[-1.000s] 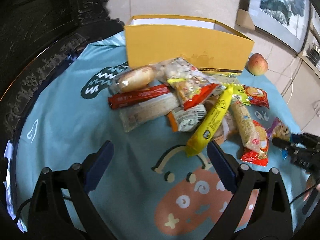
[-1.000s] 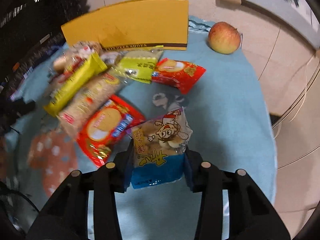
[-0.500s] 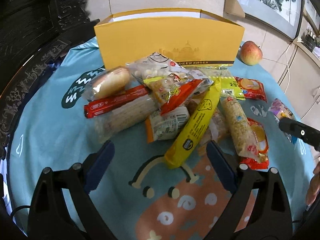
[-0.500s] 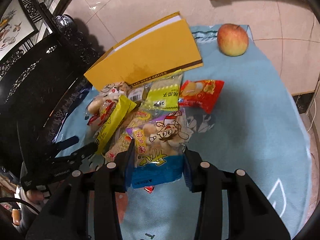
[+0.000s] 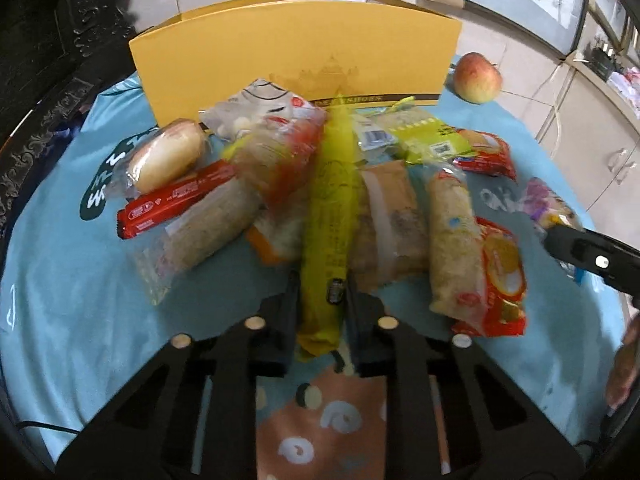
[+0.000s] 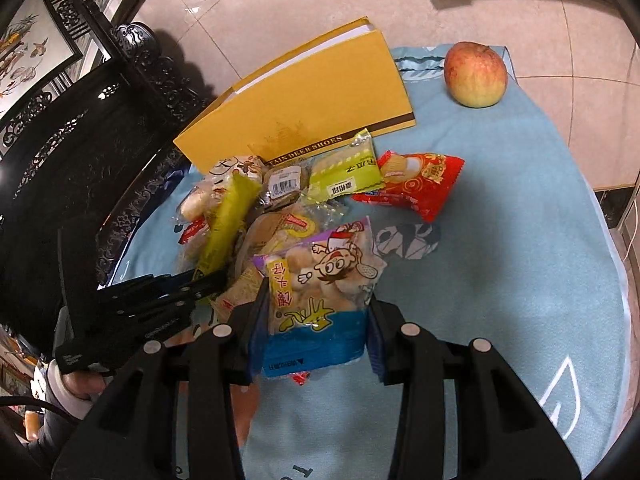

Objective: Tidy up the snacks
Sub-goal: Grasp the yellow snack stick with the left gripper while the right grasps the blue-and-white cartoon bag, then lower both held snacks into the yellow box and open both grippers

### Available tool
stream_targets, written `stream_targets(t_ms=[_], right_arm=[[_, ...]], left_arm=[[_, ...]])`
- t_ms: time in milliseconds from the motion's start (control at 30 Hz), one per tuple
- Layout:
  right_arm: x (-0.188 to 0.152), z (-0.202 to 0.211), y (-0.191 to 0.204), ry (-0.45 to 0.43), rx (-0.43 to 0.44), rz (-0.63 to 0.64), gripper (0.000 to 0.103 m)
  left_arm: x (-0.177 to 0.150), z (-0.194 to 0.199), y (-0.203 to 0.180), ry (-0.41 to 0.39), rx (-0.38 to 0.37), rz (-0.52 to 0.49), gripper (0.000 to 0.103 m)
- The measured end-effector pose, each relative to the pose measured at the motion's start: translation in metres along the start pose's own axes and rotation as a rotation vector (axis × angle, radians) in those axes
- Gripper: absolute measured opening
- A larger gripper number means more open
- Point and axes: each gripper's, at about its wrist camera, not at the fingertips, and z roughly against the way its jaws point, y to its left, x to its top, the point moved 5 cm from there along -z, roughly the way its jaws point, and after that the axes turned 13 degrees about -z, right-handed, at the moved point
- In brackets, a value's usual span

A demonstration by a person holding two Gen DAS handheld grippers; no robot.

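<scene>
Yellow long snack pack [image 5: 326, 216] is sitting mid-pile on the blue cloth [image 5: 80, 280], left gripper [image 5: 322, 300] clamping its near end, fingers nearly closed around it. Yellow shoebox [image 5: 296, 52] is standing behind the pile. Right gripper [image 6: 316, 320] is pinching the blue-bottomed cartoon bag [image 6: 320, 292], fingers part-closed on its sides, bag lifted over the pile's right edge. Apple [image 6: 475, 75] is lying far right, apart
</scene>
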Motion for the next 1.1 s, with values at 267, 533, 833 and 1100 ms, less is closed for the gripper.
stream_targets(t_ms=[267, 533, 833, 1100], right_arm=[[0.001, 0.004, 0.005, -0.021, 0.032, 0.006, 0.042], [0.016, 0.030, 0.032, -0.114, 0.035, 0.058, 0.042], [0.081, 0.047, 0.083, -0.216, 0.002, 0.162, 0.042], [0.156, 0.021, 0.107, -0.382, -0.002, 0.124, 0.042]], left_arm=[[-0.005, 0.042, 0.008, -0.069, -0.059, 0.041, 0.020], [0.019, 0.072, 0.028, -0.121, -0.049, 0.057, 0.020], [0.083, 0.095, 0.051, -0.182, 0.013, 0.065, 0.020], [0.163, 0.075, 0.083, -0.231, 0.043, 0.155, 0.020]])
